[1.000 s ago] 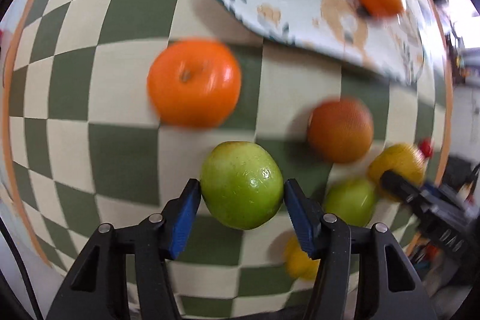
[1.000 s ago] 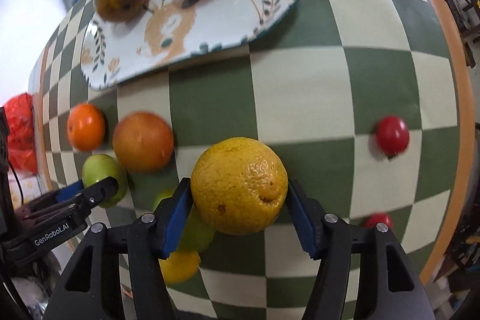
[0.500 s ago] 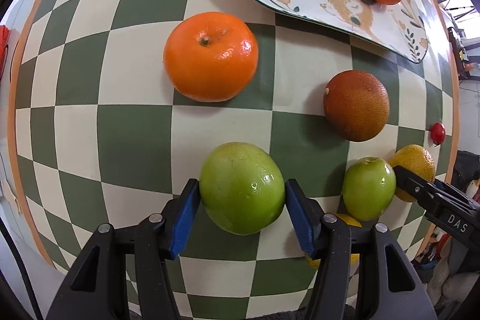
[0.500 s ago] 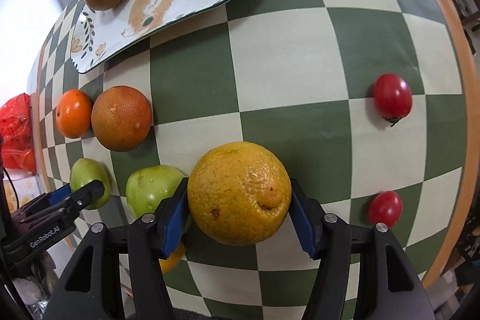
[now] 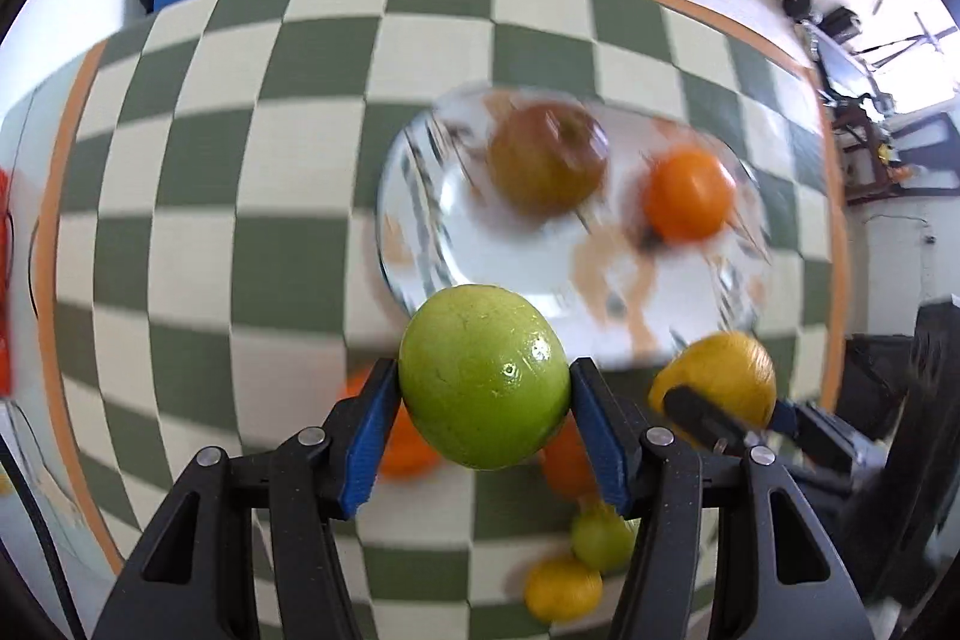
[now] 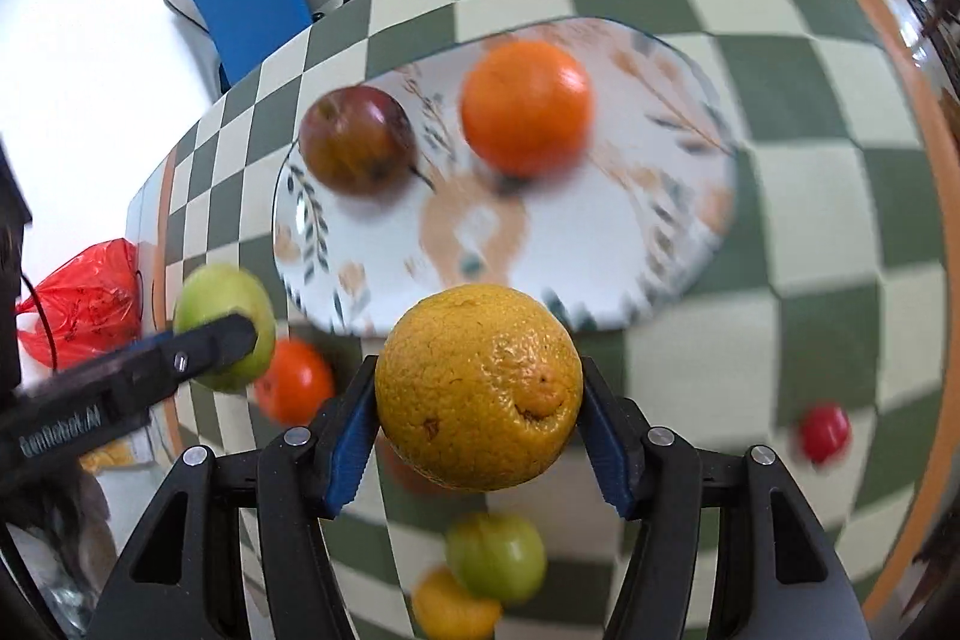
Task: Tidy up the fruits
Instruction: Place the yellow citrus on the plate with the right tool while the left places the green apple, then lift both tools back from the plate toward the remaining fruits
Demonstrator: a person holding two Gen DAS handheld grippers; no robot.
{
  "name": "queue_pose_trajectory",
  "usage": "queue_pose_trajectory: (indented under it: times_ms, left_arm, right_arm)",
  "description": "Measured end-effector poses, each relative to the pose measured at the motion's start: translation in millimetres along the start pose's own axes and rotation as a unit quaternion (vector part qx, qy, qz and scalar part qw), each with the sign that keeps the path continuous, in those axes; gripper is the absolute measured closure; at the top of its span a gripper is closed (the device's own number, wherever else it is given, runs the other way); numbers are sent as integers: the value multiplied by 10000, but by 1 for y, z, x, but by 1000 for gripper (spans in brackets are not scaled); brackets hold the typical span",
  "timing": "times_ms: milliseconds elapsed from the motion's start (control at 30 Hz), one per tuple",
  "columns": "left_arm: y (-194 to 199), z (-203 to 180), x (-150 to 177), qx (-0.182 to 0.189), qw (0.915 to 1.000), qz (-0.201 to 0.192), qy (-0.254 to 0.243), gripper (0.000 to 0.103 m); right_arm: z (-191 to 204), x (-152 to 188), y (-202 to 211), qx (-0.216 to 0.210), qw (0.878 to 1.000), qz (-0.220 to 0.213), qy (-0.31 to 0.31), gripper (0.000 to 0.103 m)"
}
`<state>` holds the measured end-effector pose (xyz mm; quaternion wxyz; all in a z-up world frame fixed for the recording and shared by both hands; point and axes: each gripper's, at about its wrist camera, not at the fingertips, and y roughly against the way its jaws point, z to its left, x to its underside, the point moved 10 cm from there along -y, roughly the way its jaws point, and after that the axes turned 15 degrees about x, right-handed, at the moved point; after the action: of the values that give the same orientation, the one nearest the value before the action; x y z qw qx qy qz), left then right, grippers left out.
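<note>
My left gripper (image 5: 485,415) is shut on a green apple (image 5: 483,376), held above the checked table just short of the patterned plate (image 5: 492,256). My right gripper (image 6: 480,421) is shut on a yellow-orange citrus (image 6: 479,387), also raised near the plate's (image 6: 600,244) front rim. On the plate lie a brownish-red apple (image 6: 355,147) and an orange (image 6: 527,106). In the left wrist view the right gripper's citrus (image 5: 720,376) shows at the right. In the right wrist view the left gripper's apple (image 6: 223,307) shows at the left.
Below the grippers lie an orange (image 6: 294,381), a small green apple (image 6: 495,556), a small yellow fruit (image 6: 453,610) and a red tomato (image 6: 825,431). A red bag (image 6: 84,304) and a blue-seated chair (image 6: 252,4) stand beyond the table's edge.
Both grippers have lifted their fruit off the table and swung toward the plate, which now fills the middle of both views. The loose fruit has dropped below the fingers.
</note>
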<state>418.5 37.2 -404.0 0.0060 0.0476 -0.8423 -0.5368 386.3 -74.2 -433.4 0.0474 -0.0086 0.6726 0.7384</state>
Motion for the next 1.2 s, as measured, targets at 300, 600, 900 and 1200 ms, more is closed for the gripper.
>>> queue_pose_trajectory:
  times_ms: [300, 600, 900, 1200]
  left_arm:
    - [-39, 21, -30, -218, 9983, 522, 118, 48]
    - [-46, 27, -26, -143, 9978, 589, 277, 36]
    - [-9, 50, -25, -414, 9986, 51, 327, 12]
    - [43, 44, 11, -870, 9940, -662, 17, 10]
  right_arm:
    - [45, -39, -51, -152, 9988, 307, 349, 39]
    - [44, -41, -52, -247, 9975, 448, 487, 23]
    - [9, -33, -17, 508, 9975, 79, 477, 9]
    - [-32, -20, 38, 1415, 9874, -623, 331, 7]
